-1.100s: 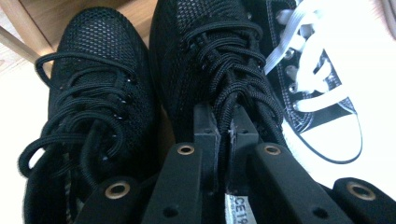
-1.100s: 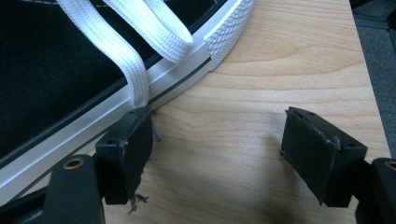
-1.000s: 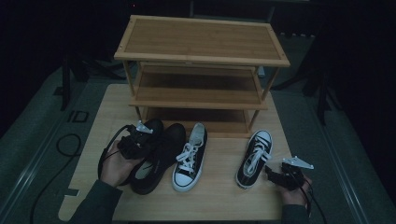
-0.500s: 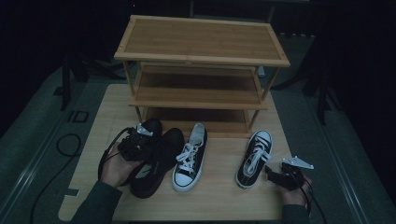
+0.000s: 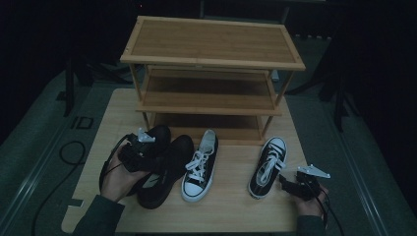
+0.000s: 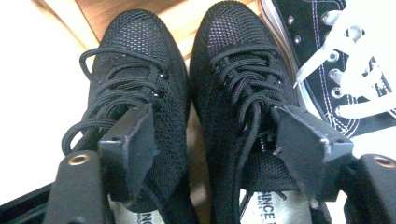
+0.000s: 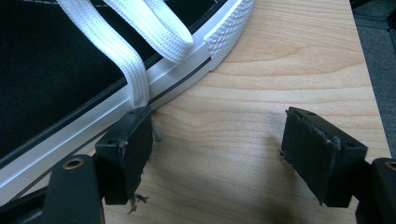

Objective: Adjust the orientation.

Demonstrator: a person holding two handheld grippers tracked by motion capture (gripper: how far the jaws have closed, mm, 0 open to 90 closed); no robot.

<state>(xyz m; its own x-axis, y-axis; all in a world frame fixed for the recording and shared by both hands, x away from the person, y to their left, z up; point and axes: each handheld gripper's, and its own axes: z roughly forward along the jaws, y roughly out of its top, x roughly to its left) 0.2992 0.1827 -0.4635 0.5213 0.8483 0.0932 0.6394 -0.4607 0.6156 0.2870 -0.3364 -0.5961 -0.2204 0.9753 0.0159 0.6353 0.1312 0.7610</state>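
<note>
We hold the left gripper [image 5: 139, 150] low over a pair of black mesh shoes [image 6: 187, 93] with black laces, its jaws spread wide, one above each shoe, gripping nothing. Just right of them lies a black canvas sneaker [image 5: 199, 164] with white laces. Our right gripper [image 5: 295, 183] rests on the wooden table [image 7: 280, 93], jaws wide open and empty, its left jaw touching the white sole of another black sneaker [image 5: 267, 166].
</note>
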